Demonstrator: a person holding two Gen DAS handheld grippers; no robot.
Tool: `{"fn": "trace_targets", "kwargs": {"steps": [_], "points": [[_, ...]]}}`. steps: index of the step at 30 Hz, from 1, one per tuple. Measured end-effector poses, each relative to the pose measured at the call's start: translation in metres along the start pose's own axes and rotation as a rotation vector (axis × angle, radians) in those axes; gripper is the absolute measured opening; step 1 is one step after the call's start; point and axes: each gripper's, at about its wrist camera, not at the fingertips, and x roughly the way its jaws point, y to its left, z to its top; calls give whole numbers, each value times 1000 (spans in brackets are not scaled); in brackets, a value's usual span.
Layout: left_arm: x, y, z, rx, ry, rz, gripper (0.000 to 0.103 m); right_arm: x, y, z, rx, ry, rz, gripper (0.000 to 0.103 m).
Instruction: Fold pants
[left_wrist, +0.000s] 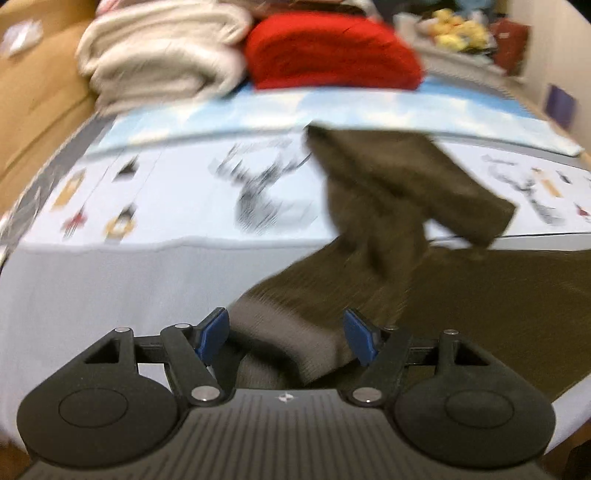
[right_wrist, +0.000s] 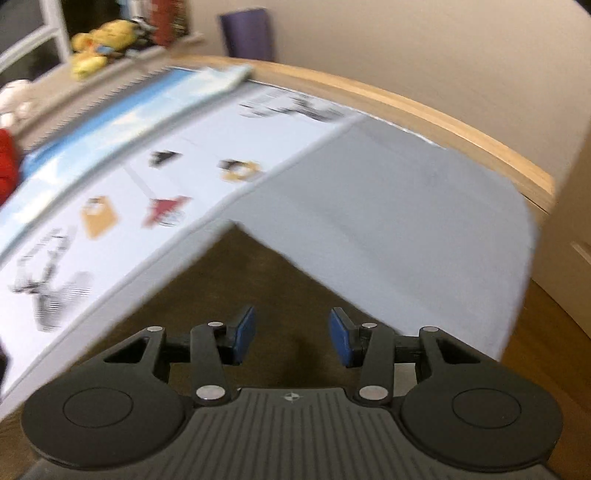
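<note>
Dark olive-brown pants (left_wrist: 480, 314) lie on a bed's grey sheet (left_wrist: 92, 295), in the right half of the left wrist view. One part of them (left_wrist: 391, 192) is bunched and stands up over the patterned cover. My left gripper (left_wrist: 286, 338) hovers over the pants' near end, open, with cloth under the gap and neither blue pad pressing on it. In the right wrist view a pointed corner of the pants (right_wrist: 258, 280) lies on the grey sheet (right_wrist: 406, 221). My right gripper (right_wrist: 292, 336) is open above it, with nothing between its pads. Both views are motion-blurred.
A cream blanket (left_wrist: 162, 51) and a red folded blanket (left_wrist: 332, 51) sit at the far side of the bed, behind a light blue cloth (left_wrist: 258, 110). Yellow soft toys (right_wrist: 103, 40) rest on a ledge. A wooden bed frame (right_wrist: 443, 122) borders the right edge, with wood floor (right_wrist: 546, 332) beyond it.
</note>
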Motion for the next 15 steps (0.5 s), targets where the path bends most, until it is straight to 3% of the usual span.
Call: {"fn": "trace_targets", "kwargs": {"steps": [2, 4, 6, 8, 10, 12, 15], "points": [[4, -24, 10, 52, 1, -37, 74, -4, 23, 1, -36, 1, 48, 38], [17, -50, 23, 127, 65, -83, 74, -6, 48, -1, -67, 14, 106, 32], [30, -72, 35, 194, 126, -31, 74, -9, 74, -2, -86, 26, 164, 28], [46, -87, 48, 188, 157, -34, 74, -13, 105, -6, -126, 29, 236, 27], [60, -96, 52, 135, 152, -98, 72, -19, 137, -13, -172, 33, 318, 27], [70, -101, 48, 142, 208, -105, 62, -25, 172, -23, -236, 69, 427, 27], [83, -117, 52, 226, 219, -64, 54, -35, 227, -42, -378, 115, 571, 29]]}}
